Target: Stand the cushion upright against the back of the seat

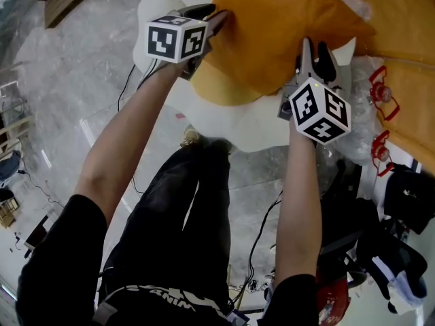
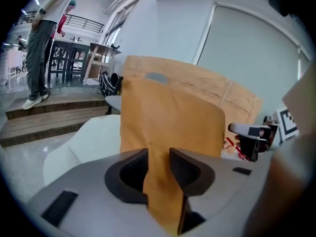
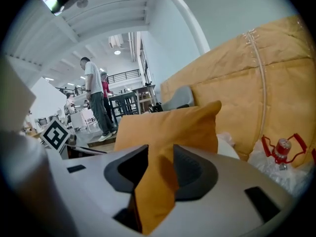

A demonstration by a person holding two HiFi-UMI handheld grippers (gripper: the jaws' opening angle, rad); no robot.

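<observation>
Now the left claw (image 1: 212,13) and right claw (image 1: 316,47) stand half-open, slack around the cushion's (image 1: 272,32) edge at twelve o'clock over the seat (image 1: 234,124). Unsupported, it may flop forward.

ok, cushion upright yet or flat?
Roughly upright: in the left gripper view the cushion stands on edge on the white seat. Whether it touches anything behind, cannot tell.
</observation>
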